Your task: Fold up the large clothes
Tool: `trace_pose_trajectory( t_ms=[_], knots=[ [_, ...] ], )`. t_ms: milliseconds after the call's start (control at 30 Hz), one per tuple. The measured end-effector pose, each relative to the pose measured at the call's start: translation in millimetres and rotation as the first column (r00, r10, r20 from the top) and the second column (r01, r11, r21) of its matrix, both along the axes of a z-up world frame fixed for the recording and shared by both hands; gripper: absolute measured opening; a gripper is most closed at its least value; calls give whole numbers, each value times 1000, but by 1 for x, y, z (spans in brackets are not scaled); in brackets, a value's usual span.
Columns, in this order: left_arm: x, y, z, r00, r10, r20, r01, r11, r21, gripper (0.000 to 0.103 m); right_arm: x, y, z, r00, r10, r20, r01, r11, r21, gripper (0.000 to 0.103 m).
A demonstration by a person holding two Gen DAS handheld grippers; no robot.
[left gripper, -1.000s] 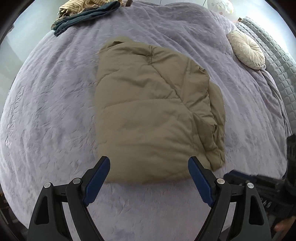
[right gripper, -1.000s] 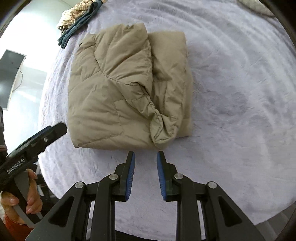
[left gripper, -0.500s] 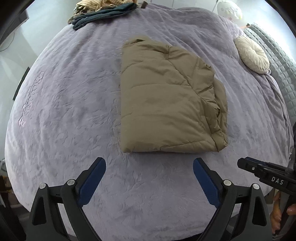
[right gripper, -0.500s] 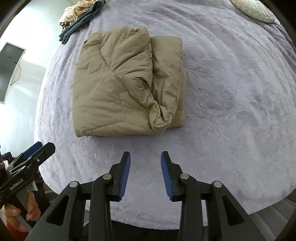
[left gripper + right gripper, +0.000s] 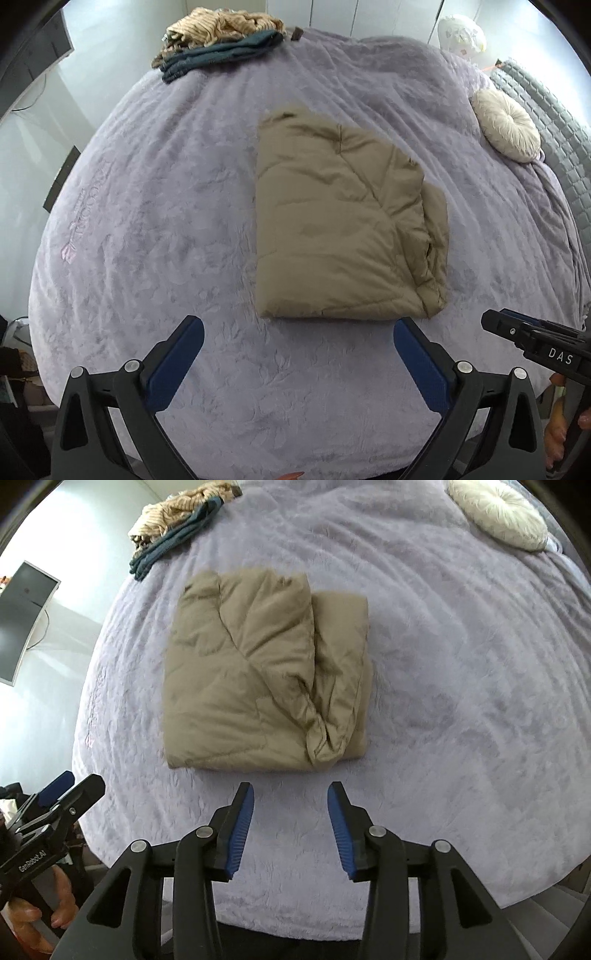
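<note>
Left wrist view showed the left tongs [image 5: 297, 334] spread wide with nothing between the blue pads [image 5: 173, 363]; their jaws had just been opening further. They hung above the bare lilac bed cover [image 5: 147, 229], pointing steeply down, and just short of the near edge of the folded jacket [image 5: 343, 236]. At the right border of that view the right tongs [image 5: 532, 341] poked in as a black bar with white lettering, and part of a hand [image 5: 557, 432] showed below it.

In the right wrist view the right tongs [image 5: 291, 794] stood partly apart, also empty, their jaws having just been opening too. The ribbed blue pads [image 5: 240, 830] framed only bed cover [image 5: 461, 738]. The jacket [image 5: 258, 679], a tan quilted one, lay just beyond the fingertips as a tidy rectangle near the middle of the bed, untouched by either tool. Its right side carried a rolled, puckered fold lying on a flatter layer. The left tongs [image 5: 55, 794] appeared at the lower left, gripped by a hand [image 5: 44, 904].

Farther off, a small stack of clothes [image 5: 218, 37], striped fabric over dark teal, sat at the far edge of the bed. A round cream cushion [image 5: 506, 125] rested toward the far right, beside a grey quilted headboard [image 5: 546, 110]
</note>
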State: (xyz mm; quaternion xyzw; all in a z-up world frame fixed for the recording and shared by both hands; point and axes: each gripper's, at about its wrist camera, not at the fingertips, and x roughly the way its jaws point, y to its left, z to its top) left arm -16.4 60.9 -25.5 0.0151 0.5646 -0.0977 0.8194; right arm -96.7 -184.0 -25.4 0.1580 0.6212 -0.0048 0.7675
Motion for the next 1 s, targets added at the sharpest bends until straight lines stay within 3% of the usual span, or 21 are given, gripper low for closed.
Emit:
trace_pose_trajectory(
  t_ms=[267,467,633,800,1000],
  knots=[
    [1,6,47,989,51,139,-51,999,0,103,8,7,43,992,6,129,3,998,-66,65],
    [5,6,72,979,58,197,-58,998,-10,103,14,10,69,976,15,218,10,994,-113,80],
    [4,3,83,974,55,220,-55,998,-5,103,18,14,85,964,21,266,25,985,-169,85],
    [1,1,86,973,58,223,-57,998,-9,103,20,13,89,961,15,278,34,984,-174,103],
    [1,-1,89,970,63,236,-66,998,4,103,22,18,95,956,21,294,43,977,-209,103]
  ],
)
